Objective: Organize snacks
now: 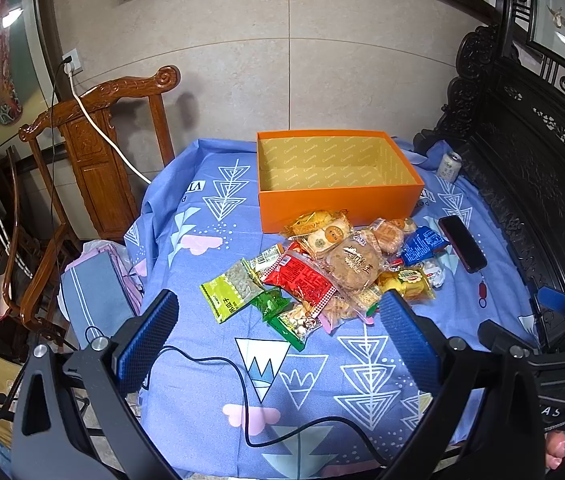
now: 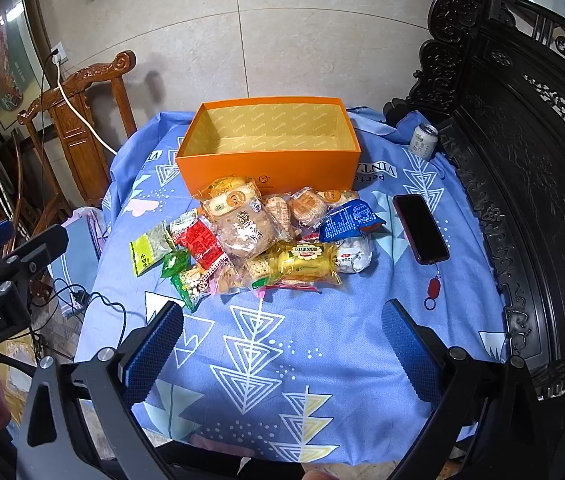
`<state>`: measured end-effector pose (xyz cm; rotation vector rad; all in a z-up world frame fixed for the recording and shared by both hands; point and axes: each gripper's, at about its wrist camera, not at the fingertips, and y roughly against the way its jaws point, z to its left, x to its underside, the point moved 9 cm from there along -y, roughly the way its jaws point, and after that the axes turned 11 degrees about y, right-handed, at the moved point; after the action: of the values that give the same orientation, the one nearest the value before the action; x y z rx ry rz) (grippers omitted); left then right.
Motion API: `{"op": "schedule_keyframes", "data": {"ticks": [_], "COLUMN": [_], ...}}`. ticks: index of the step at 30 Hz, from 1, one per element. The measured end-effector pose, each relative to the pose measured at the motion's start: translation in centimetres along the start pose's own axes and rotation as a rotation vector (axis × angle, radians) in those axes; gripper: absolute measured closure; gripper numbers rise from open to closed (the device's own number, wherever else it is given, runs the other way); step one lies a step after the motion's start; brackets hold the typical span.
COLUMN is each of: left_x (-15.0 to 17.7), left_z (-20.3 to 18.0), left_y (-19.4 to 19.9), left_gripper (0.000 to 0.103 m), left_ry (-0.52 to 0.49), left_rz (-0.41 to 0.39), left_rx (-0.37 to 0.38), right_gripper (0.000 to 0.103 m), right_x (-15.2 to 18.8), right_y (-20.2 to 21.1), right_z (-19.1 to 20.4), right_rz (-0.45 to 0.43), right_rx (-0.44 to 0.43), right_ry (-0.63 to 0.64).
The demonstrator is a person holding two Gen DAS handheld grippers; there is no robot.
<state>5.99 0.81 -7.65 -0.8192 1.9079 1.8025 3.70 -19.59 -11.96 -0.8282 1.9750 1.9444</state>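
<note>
An empty orange box (image 1: 338,200) stands open at the far side of the blue cloth, also in the right wrist view (image 2: 268,170). A pile of packaged snacks (image 1: 322,272) lies in front of it, also in the right wrist view (image 2: 258,240): a red packet (image 1: 302,280), a light green seed packet (image 1: 228,292), a blue packet (image 2: 348,220), a yellow packet (image 2: 302,262). My left gripper (image 1: 278,320) is open and empty, just short of the pile. My right gripper (image 2: 282,324) is open and empty, nearer the front edge.
A black phone (image 2: 420,228) with a red tag lies right of the pile. A drinks can (image 2: 424,140) stands at the back right. A carved wooden chair (image 1: 94,152) is on the left, dark carved furniture (image 2: 522,160) on the right. A black cable (image 1: 242,392) crosses the cloth.
</note>
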Motion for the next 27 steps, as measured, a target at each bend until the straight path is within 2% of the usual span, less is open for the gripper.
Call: {"op": "schedule_keyframes", "data": {"ticks": [27], "left_x": [0.03], "left_z": [-0.07], "left_y": [-0.28], "left_gripper": [0.004], "left_ry": [-0.002], "left_rz": [0.000], "left_rx": [-0.003], "right_gripper": [0.003], "right_x": [-0.15], "right_y": [-0.30], "right_z": [0.09], "right_rz": [0.005], "right_rx": [0.001], "right_ry": [-0.001]}}
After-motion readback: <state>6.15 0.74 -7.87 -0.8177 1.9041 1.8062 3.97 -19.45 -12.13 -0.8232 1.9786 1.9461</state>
